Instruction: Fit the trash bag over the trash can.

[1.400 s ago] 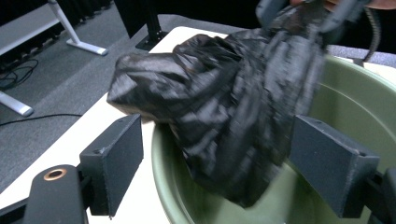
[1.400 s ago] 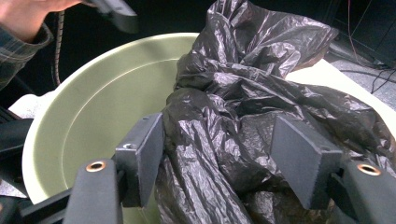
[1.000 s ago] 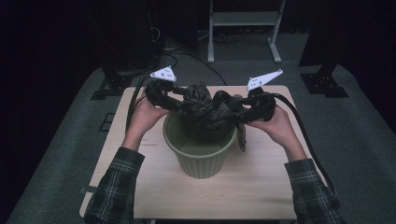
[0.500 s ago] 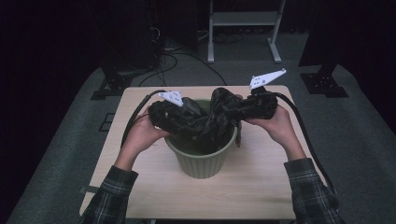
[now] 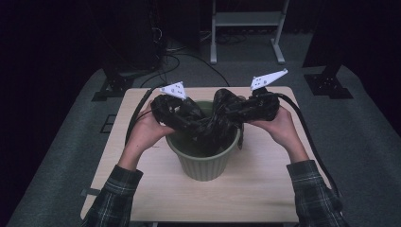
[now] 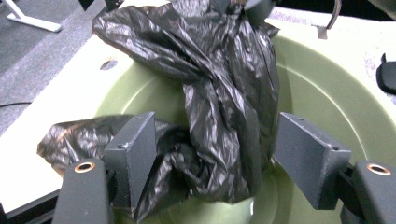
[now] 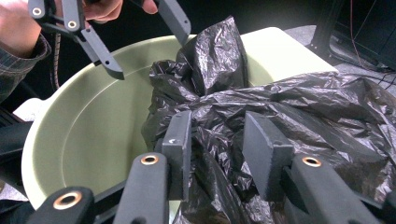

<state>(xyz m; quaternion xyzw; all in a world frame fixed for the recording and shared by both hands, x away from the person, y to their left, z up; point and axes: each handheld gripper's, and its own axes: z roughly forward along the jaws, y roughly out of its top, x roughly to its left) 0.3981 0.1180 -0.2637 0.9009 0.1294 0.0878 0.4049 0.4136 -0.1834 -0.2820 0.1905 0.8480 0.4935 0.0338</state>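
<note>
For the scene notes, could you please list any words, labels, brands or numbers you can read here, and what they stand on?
None can be read: the black plastic bag, the green bin, the wooden table and both gripper plates carry no legible print.

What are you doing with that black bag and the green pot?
A person holds a gripper in each hand over a green pot on the table and is working a crumpled black bag into it. The right gripper has its jaws around a bunch of the bag at the rim. The left gripper has just been opening; its jaws stand apart with bag between them. Part of the bag lies inside the pot, and part hangs over the rim.
</note>
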